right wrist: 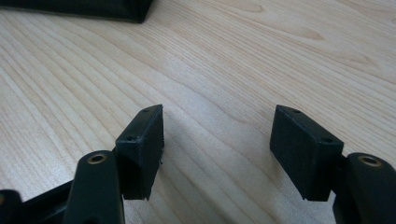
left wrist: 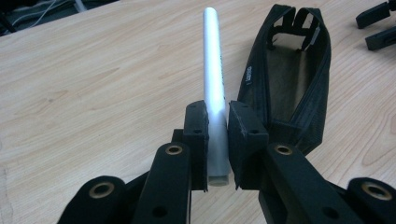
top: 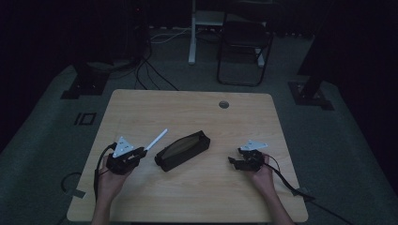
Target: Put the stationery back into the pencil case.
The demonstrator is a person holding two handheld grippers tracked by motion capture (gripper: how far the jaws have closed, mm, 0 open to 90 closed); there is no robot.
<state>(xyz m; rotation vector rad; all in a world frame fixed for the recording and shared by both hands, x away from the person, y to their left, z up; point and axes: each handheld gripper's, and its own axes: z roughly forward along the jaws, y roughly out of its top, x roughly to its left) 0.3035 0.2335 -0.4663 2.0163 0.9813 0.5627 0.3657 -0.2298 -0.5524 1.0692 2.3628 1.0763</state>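
Left gripper (left wrist: 217, 140) clamped on white tube (left wrist: 214, 84), tube just left of open black pouch (top: 182, 150), angled away over the table (top: 197, 197). Right gripper (right wrist: 217, 154) jaws apart, nothing between, well right of pouch.

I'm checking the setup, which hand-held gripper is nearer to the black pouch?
Left. The left hand-held gripper, shut on a white pen, sits just beside the open black pouch; the right hand-held gripper is farther off, jaws open.
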